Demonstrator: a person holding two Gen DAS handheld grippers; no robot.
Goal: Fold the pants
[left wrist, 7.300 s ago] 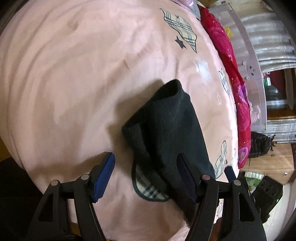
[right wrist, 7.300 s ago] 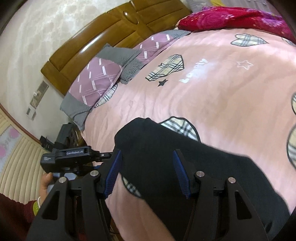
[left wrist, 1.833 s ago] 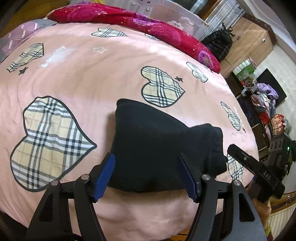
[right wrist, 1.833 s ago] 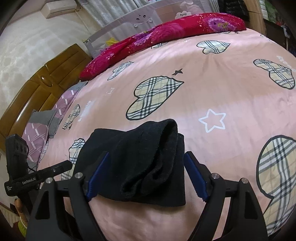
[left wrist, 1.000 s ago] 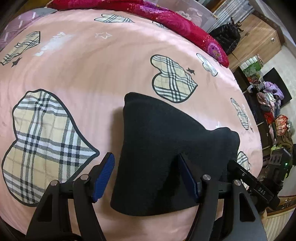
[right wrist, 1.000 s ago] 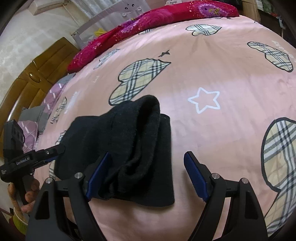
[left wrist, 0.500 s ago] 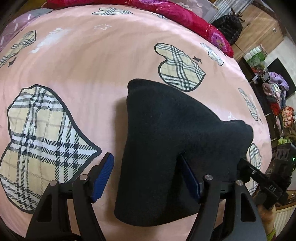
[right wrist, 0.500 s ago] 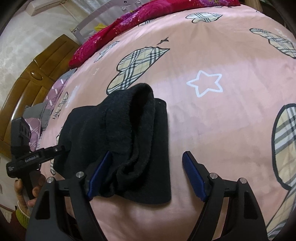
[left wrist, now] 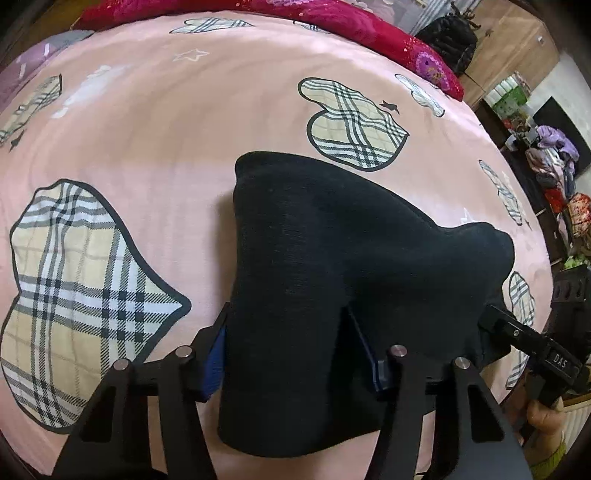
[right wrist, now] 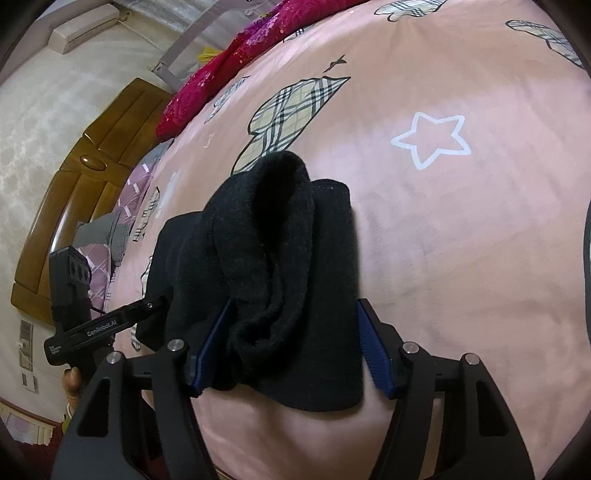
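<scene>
Black knit folded pants (left wrist: 332, 258) lie bunched on the pink heart-print bed cover (left wrist: 147, 140), near its front edge. Soft, light, floppy and thick where doubled; I'd grab the near layered edge. My left hand-held gripper (left wrist: 288, 350) and right hand-held gripper (right wrist: 291, 350) straddle that edge, jaws just closing; full clamp — can't tell. Red floral blanket (left wrist: 369, 33) sits well clear.

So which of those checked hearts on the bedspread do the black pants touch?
The smaller heart beyond the pants; their far edge meets it. The big heart lies apart.
</scene>
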